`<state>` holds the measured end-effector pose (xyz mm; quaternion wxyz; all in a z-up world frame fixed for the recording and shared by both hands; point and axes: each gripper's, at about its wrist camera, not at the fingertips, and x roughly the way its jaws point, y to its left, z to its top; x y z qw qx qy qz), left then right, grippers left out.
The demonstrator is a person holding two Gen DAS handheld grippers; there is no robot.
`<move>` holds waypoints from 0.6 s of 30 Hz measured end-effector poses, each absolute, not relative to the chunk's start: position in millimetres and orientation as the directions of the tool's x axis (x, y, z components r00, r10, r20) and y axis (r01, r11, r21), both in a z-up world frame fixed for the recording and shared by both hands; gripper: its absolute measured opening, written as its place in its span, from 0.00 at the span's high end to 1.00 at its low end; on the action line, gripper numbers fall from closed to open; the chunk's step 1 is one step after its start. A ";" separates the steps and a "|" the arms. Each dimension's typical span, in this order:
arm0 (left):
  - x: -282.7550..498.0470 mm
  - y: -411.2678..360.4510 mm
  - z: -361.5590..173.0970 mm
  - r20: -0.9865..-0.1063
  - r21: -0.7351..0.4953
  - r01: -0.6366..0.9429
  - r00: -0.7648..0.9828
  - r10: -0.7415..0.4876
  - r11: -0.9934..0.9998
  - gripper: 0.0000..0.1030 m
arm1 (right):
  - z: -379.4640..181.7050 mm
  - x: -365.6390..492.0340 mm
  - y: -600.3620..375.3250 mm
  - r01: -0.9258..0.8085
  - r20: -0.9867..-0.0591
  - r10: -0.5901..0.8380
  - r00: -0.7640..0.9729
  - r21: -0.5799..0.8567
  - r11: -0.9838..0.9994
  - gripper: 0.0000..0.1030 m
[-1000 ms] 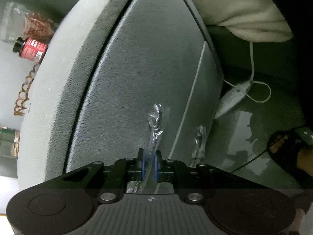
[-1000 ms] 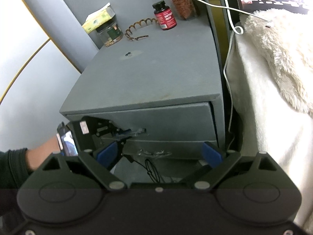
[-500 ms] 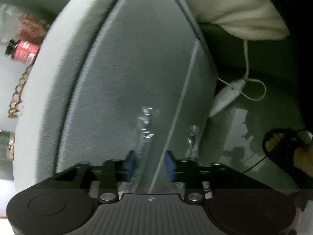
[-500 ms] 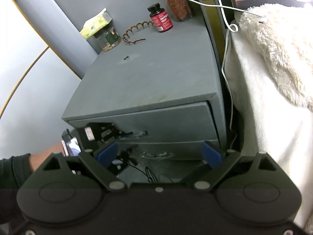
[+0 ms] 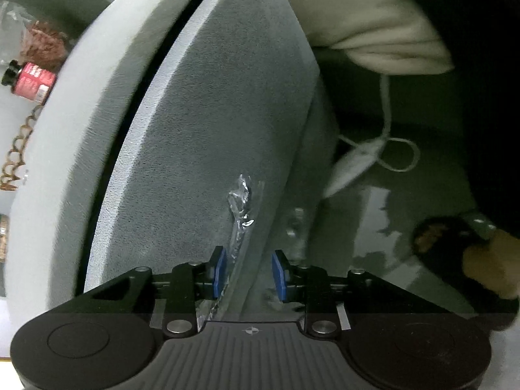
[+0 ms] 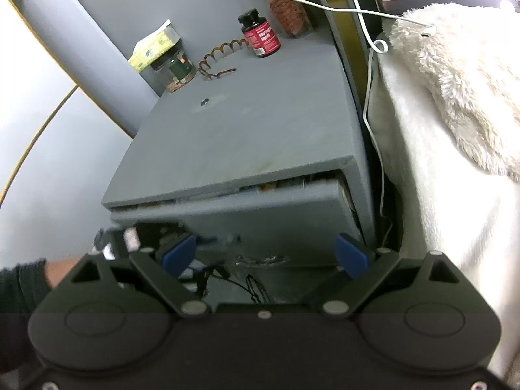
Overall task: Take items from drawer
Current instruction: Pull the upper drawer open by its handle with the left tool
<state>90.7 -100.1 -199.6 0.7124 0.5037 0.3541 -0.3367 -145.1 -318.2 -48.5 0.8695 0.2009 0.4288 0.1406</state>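
Your left hand-held gripper [image 5: 248, 271] sits right against the front of the top drawer [image 5: 208, 149], its blue pads [image 5: 220, 271] spread apart. The plastic-wrapped drawer handle [image 5: 240, 214] runs up between them, close to the left pad, and neither pad presses on it. From the right wrist view, that same left hand-held gripper [image 6: 177, 248] shows at the drawer's left end, blurred, with your sleeve and hand behind it.

The top drawer [image 6: 260, 214] of the grey nightstand [image 6: 247, 130] stands slightly pulled out: a narrow gap shows under the nightstand's top, with bits of the contents visible along it, too small to make out. Below it is a second drawer handle [image 6: 263, 259], also wrapped in plastic.

On the nightstand top, going left to right, stand a glass jar [image 6: 174, 68] with a yellow-green packet [image 6: 154, 44] on it, a brown spiral hair clip [image 6: 217, 58], a red supplement bottle [image 6: 260, 34] with a black cap, and a clear bag of reddish bits [image 6: 289, 13] at the back.

Your right hand-held gripper [image 6: 265, 255] hangs back in front of the nightstand with its jaws wide apart and nothing between them. A white cable [image 6: 370, 74] drops down beside the nightstand, and a fluffy cream blanket [image 6: 455, 74] covers the bed [image 6: 438, 211] to the right.
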 end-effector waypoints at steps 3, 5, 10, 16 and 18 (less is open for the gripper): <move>81.9 -100.0 -195.2 -0.848 0.454 0.821 0.517 -0.115 0.346 0.77 | -48.8 -145.7 -317.3 -0.074 -0.688 0.417 0.593 0.469 0.880 0.10; 77.9 -99.9 -189.0 -0.853 0.416 0.790 0.511 -0.108 0.449 0.75 | -48.6 -147.2 -316.6 -0.079 -0.688 0.416 0.594 0.465 0.882 0.10; 66.2 -83.2 -127.1 -0.817 0.220 0.637 0.534 -0.217 0.739 0.43 | -49.4 -147.8 -317.8 -0.073 -0.686 0.415 0.598 0.470 0.880 0.10; 95.8 -51.5 -67.9 -0.799 0.047 0.293 0.585 -0.140 0.955 0.00 | -49.7 -146.4 -314.1 -0.076 -0.694 0.405 0.595 0.453 0.888 0.10; 116.8 -41.0 -67.8 -0.833 0.035 0.139 0.552 -0.048 0.990 0.00 | -49.9 -146.3 -313.4 -0.076 -0.696 0.402 0.595 0.449 0.890 0.10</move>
